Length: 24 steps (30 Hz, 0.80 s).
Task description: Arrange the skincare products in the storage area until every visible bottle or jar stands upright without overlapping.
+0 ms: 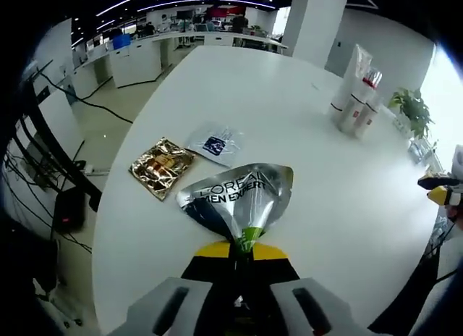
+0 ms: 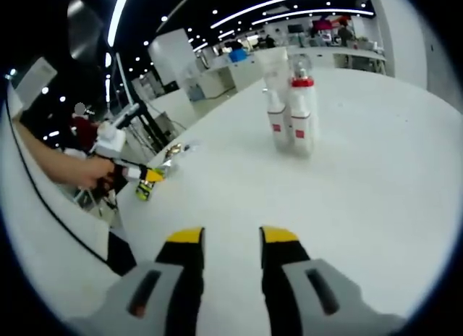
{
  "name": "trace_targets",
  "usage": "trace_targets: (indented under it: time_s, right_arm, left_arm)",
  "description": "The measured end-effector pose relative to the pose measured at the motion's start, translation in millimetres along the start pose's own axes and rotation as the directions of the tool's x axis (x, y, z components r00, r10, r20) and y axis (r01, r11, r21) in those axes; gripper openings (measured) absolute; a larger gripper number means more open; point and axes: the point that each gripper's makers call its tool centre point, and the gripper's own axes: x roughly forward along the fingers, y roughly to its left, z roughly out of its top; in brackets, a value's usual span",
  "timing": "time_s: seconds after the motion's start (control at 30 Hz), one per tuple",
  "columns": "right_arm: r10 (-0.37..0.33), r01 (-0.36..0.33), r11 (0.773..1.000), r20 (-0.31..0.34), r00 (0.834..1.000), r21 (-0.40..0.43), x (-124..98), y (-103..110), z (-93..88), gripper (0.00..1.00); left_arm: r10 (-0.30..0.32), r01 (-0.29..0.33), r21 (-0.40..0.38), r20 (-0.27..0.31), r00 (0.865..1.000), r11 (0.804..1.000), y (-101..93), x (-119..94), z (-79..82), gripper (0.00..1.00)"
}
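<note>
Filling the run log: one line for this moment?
left gripper: shut on silver pouch | right gripper: open, empty | bottles: upright
</note>
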Motion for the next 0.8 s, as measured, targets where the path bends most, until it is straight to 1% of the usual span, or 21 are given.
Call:
trace_targets:
  time_s: [0.03,0.1,0.17,0.23,0.3,0.33,0.37,0.43,0.47,0.5,0.57,0.6,0.67,0.73,0.8]
  right_arm:
    - [0.001,0.000,1.000,0.003,1.000,-0.006,-1.9,0.6,2.1,0.28]
    - [0.007,-0.007,1.000,0.014,1.000,-0.006,-5.6,2.5,7.6,0.28]
    - [0.022,-0.022,1.000,0.023,0.999,0.005,-7.2,5.8,11.8,0.29]
    - [0.034,-0.034,0.999,0.023,0.999,0.011,-6.0,8.3,13.9,0.29]
    - [0.050,-0.050,0.999,0.028,0.998,0.019,-5.7,13.1,18.5,0.30]
    - [0.053,-0.053,0.998,0.030,0.998,0.022,-5.9,14.4,20.0,0.30]
    - [0.063,-0.065,0.997,0.038,0.997,0.041,-7.3,18.7,25.7,0.30]
    - [0.084,-0.088,0.994,0.065,0.994,0.062,-9.7,25.7,35.3,0.31]
    - [0.107,-0.116,0.988,0.088,0.990,0.099,-11.6,33.1,43.3,0.31]
    - [0.122,-0.135,0.983,0.108,0.987,0.124,-12.4,37.0,49.0,0.31]
    - [0.163,-0.193,0.963,0.159,0.974,0.190,-13.0,46.9,62.2,0.32]
    - [0.190,-0.227,0.948,0.177,0.966,0.222,-11.9,52.9,67.8,0.33]
    - [0.220,-0.262,0.935,0.187,0.957,0.240,-9.5,61.2,73.5,0.34]
    - [0.239,-0.286,0.926,0.200,0.950,0.248,-6.7,68.7,80.6,0.35]
    - [0.268,-0.321,0.909,0.216,0.939,0.268,-6.1,77.6,87.5,0.37]
  left_arm:
    - [-0.007,0.007,0.000,0.015,1.000,1.000,-6.2,-7.6,4.5,0.05]
    - [-0.037,0.037,0.007,0.044,0.998,0.999,-14.6,-13.3,11.1,0.05]
    - [-0.066,0.064,0.041,0.055,0.996,0.997,-25.8,-20.0,16.1,0.05]
    - [-0.090,0.086,0.059,0.071,0.993,0.995,-35.9,-24.9,21.8,0.05]
    - [-0.119,0.114,0.052,0.101,0.988,0.992,-48.2,-33.9,30.8,0.05]
    - [-0.137,0.133,0.037,0.119,0.983,0.990,-55.5,-38.9,36.0,0.05]
    - [-0.160,0.157,0.039,0.132,0.978,0.987,-64.6,-46.2,42.7,0.05]
    - [-0.187,0.182,0.043,0.171,0.967,0.982,-78.4,-58.0,54.2,0.05]
    - [-0.211,0.215,0.003,0.201,0.957,0.977,-86.8,-63.4,62.3,0.05]
    - [-0.226,0.230,0.004,0.215,0.950,0.973,-91.8,-65.7,66.5,0.05]
    - [-0.239,0.237,0.036,0.213,0.947,0.971,-102.8,-67.3,69.7,0.05]
    - [-0.255,0.249,0.055,0.211,0.944,0.967,-110.5,-66.1,71.3,0.05]
    - [-0.269,0.258,0.079,0.199,0.942,0.963,-118.2,-65.3,72.8,0.05]
    - [-0.285,0.260,0.146,0.191,0.939,0.954,-131.5,-66.1,78.3,0.05]
    - [-0.299,0.265,0.184,0.187,0.936,0.946,-139.7,-67.6,80.1,0.05]
